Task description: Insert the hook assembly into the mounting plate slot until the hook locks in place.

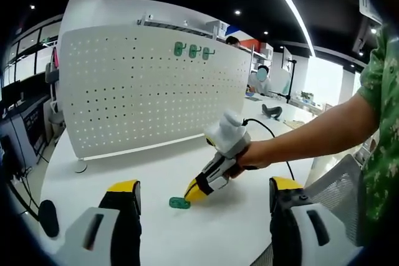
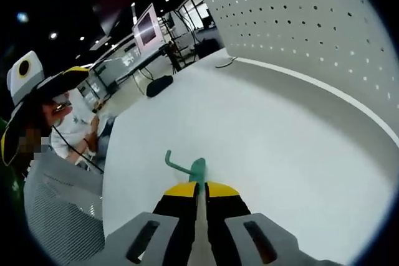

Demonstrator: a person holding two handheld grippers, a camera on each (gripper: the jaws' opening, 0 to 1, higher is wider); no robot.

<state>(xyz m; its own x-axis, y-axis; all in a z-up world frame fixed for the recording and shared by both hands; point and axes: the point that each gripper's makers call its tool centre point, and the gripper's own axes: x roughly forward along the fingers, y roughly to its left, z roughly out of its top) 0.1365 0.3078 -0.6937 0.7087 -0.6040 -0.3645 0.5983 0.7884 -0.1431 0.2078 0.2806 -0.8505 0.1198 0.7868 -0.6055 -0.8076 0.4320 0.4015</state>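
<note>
A small green hook [image 1: 179, 203] lies low on the white table [image 1: 156, 166], in front of the white pegboard [image 1: 156, 85]. My right gripper [image 1: 194, 192], held by a hand, has its yellow tips down at the hook. In the right gripper view the right gripper [image 2: 199, 190] is shut on the hook [image 2: 187, 167], whose curved end sticks out ahead to the left. My left gripper [image 1: 206, 186] stands open and back from the hook, with nothing between its fingers. It also appears at the left edge of the right gripper view as the left gripper [image 2: 56, 82].
Three green hooks [image 1: 193, 50] hang near the pegboard's top right. The pegboard [image 2: 312, 23] rises close on the right in the right gripper view. A black cable [image 1: 274, 138] trails over the table. A mesh chair [image 2: 56, 204] and a person sit at the table's edge.
</note>
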